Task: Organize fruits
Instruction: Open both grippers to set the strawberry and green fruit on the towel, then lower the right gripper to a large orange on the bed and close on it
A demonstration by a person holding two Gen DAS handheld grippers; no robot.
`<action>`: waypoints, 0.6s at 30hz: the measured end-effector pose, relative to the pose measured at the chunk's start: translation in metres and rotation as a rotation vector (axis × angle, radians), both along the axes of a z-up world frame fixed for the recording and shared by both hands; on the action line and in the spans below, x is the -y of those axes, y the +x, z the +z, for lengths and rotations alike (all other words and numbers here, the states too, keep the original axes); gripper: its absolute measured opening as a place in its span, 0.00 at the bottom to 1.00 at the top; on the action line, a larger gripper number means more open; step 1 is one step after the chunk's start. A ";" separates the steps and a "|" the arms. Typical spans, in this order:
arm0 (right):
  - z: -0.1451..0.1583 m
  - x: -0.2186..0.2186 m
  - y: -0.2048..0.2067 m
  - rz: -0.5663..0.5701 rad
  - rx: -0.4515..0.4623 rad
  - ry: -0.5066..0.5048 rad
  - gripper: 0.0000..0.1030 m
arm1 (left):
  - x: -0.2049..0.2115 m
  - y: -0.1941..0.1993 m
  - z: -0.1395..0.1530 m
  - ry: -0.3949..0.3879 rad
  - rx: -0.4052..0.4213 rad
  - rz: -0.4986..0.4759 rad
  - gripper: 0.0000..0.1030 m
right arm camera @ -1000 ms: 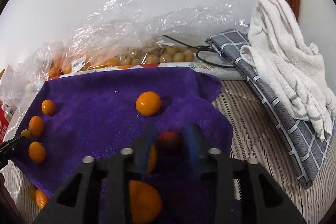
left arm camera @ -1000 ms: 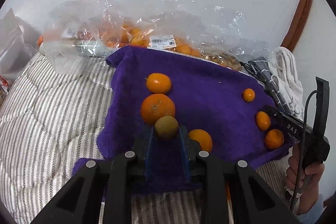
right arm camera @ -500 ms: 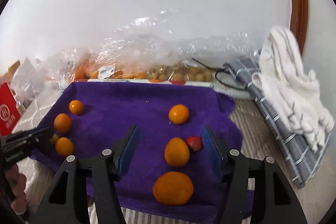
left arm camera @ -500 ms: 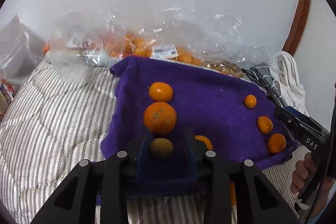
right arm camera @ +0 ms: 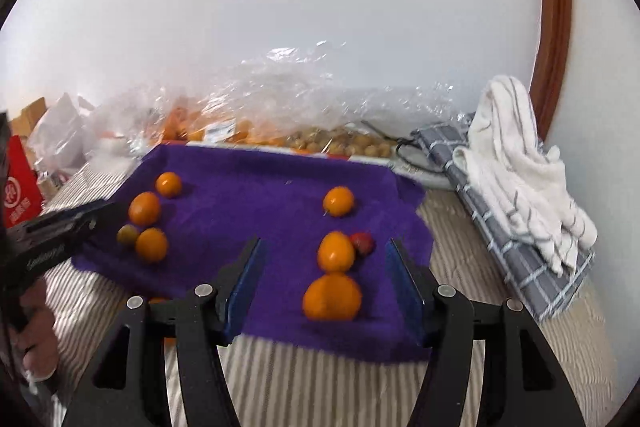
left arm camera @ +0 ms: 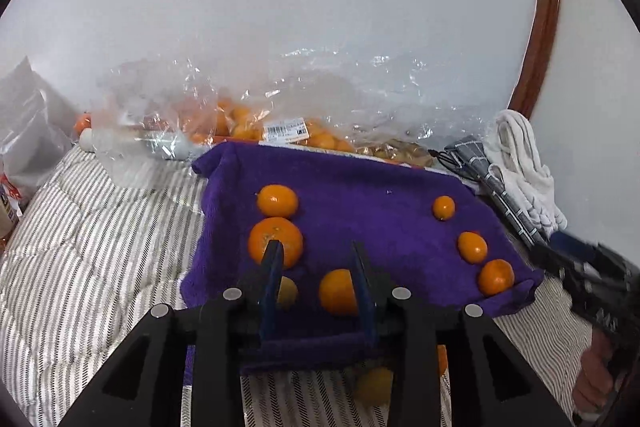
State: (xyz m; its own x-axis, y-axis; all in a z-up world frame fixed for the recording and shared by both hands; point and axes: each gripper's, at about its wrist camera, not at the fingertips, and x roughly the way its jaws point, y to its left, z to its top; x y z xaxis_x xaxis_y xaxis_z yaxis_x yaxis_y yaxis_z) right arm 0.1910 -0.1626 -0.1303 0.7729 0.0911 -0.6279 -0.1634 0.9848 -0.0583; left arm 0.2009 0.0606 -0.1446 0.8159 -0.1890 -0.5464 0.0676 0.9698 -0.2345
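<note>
A purple towel [left arm camera: 360, 195] lies on the striped bed, also in the right wrist view [right arm camera: 256, 187]. Several oranges sit on it in two columns. My left gripper [left arm camera: 316, 251] is open and empty above the towel's near left; a small yellow-green fruit [left arm camera: 287, 291] lies behind its left finger and an orange [left arm camera: 336, 291] between the fingers. My right gripper [right arm camera: 324, 247] is open and empty, raised over an orange [right arm camera: 335, 251], a small red fruit [right arm camera: 363, 242] and a big orange [right arm camera: 332, 297]. The yellow-green fruit shows at the far column [right arm camera: 127, 234].
Clear plastic bags of oranges [left arm camera: 240, 123] and small brown fruits [right arm camera: 344, 143] lie behind the towel by the wall. A white towel [right arm camera: 516, 155] on a grey checked cloth [right arm camera: 520, 259] lies right. A red box [right arm camera: 18, 183] stands left. Loose fruit [left arm camera: 374, 385] lies below the towel's near edge.
My left gripper let go of the yellow-green fruit, opened and pulled back and up. My right gripper released the red fruit beside an orange, opened wide and rose away.
</note>
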 end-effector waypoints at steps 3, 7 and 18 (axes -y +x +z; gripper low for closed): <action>-0.007 -0.004 -0.015 -0.004 -0.035 0.007 0.51 | -0.001 -0.005 0.000 0.043 0.025 0.029 0.31; -0.019 -0.010 -0.032 0.026 -0.119 0.051 0.47 | -0.002 -0.012 0.000 0.126 0.025 0.052 0.31; -0.036 -0.056 -0.043 0.169 -0.188 0.100 0.55 | -0.046 -0.061 -0.021 0.097 -0.126 0.058 0.46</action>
